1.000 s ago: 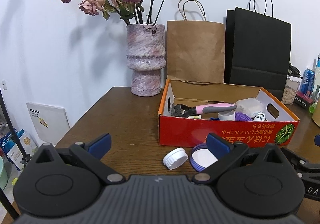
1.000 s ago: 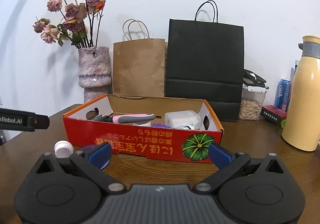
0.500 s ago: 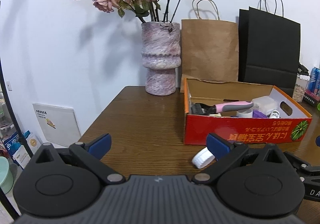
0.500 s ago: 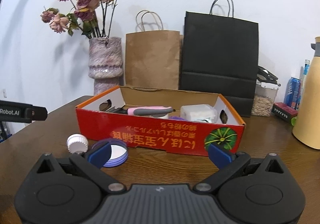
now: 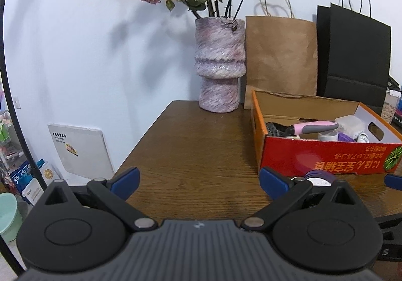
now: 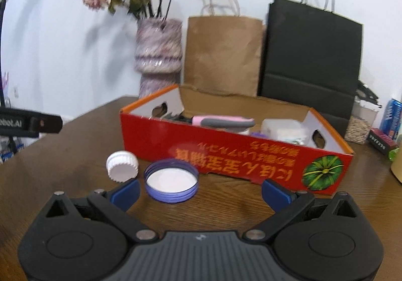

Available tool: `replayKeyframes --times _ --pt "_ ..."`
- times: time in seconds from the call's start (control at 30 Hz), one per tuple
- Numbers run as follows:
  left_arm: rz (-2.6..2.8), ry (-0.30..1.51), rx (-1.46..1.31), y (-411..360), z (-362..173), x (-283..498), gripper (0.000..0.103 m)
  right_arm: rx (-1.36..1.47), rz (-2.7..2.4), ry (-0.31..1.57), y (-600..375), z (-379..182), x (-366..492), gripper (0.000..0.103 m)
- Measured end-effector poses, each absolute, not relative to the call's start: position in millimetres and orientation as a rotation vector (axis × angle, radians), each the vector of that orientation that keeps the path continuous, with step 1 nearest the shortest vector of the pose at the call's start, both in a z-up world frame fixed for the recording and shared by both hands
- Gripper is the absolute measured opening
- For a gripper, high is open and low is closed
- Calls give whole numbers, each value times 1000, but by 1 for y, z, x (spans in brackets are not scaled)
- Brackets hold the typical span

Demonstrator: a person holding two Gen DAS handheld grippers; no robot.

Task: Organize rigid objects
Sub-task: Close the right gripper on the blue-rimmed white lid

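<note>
Landmark: red box (image 6: 233, 157) on the wooden tabletop (image 5: 201, 155), open at the top, standing in front of the paper bags.
Box contents: pink-handled brush (image 6: 221, 122) lying across the inside; a clear plastic container (image 6: 284, 129) toward the box's right end; smaller items beside it too blurred to name.
Loose items: purple lid (image 6: 171, 180) lying rim-up just in front of the box's long red wall, near its left end; white ribbed cap (image 6: 122, 166) just left of the lid, tilted, close to it but whether they touch I cannot tell.
Right hand-held gripper (image 6: 199, 191): fingers spread wide, nothing between them; the purple lid lies just ahead of the left finger, not yet between the two.
Left hand-held gripper (image 5: 199, 184): fingers also spread, empty, over bare tabletop left of the box; only a sliver of the purple lid (image 5: 320, 179) shows behind its right finger.
Handling, lid (judgement): light, stiff, thin-walled plastic; smooth, likely to skate on the wood. Take hold across the rim, one finger outside and one inside the wall, or across the full width.
Handling, cap (judgement): light, rigid; ribbed side should give good grip. Pinch across the ribs.
Risk: either piece may slide or flip if nudged before the fingers close.
</note>
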State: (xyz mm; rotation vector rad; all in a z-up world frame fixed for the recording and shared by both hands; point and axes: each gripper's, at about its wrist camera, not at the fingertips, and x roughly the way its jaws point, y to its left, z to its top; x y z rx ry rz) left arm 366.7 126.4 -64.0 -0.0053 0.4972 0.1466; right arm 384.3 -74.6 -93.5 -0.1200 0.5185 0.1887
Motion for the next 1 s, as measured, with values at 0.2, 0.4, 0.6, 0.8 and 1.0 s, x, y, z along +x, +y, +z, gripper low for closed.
replayKeyframes --times 0.2,0.4,0.6,0.8,1.0 --pt "182 535 -32 136 -74 379 103 -157 202 574 -57 -102 404 103" --pt "207 561 -57 143 -79 386 103 -157 201 626 -50 -107 427 103" --pt "208 564 -49 141 -81 387 103 -102 210 662 -56 -110 447 97" --pt "210 565 -31 138 -84 388 103 -92 250 669 -54 -111 455 86" --pt "206 564 -29 138 -85 387 103 -80 299 677 -53 -112 458 66"
